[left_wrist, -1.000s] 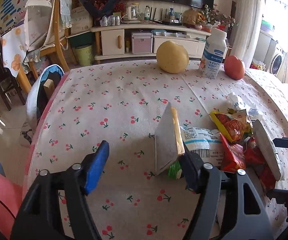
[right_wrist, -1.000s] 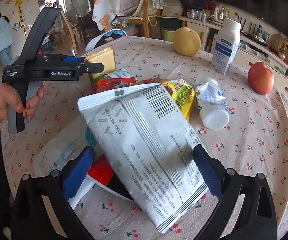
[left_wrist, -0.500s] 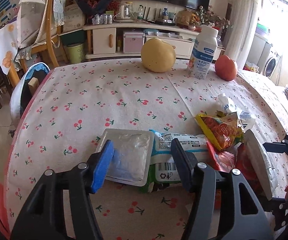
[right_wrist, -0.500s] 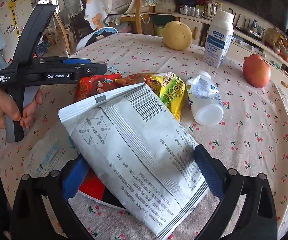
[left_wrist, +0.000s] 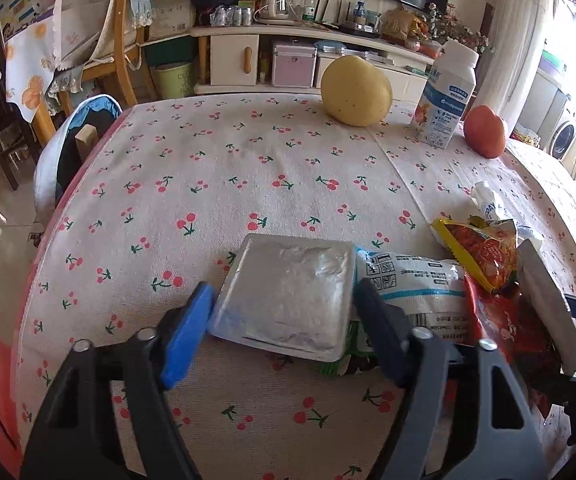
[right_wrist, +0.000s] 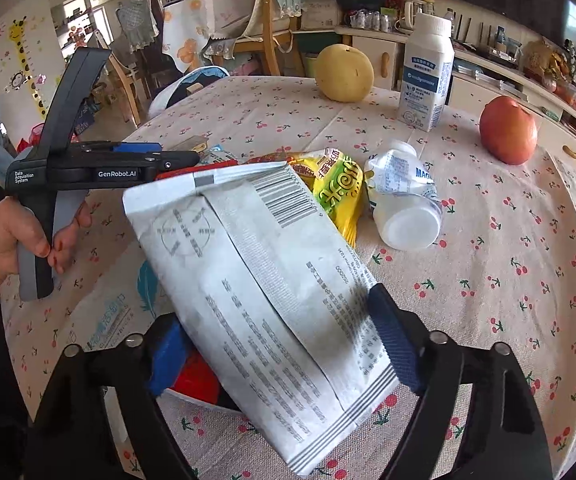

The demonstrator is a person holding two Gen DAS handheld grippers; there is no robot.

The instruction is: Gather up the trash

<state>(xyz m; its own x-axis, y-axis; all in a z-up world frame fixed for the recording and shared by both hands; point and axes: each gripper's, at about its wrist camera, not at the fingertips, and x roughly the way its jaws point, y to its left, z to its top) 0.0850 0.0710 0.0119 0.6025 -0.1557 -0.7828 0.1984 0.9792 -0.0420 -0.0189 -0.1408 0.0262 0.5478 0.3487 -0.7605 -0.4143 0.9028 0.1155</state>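
The left gripper (left_wrist: 279, 324), jaws just opening, sits loose around the flat silver foil packet (left_wrist: 285, 294) on the cherry tablecloth (left_wrist: 247, 160), while the right gripper (right_wrist: 275, 344), jaws just closing, squeezes the big white paper bag (right_wrist: 263, 280) to lift it off the trash pile.

Both grippers tilt steeply downward. The left gripper (left_wrist: 281, 328) stands partly open, its jaws having just widened a little, blue pads on either side of a silver foil packet (left_wrist: 288, 300). The right gripper (right_wrist: 275, 344) has just been closing, its pads bracketing a white printed bag (right_wrist: 255, 280). The left hand (right_wrist: 3, 240) grips its handle, fingers curled round the trigger.
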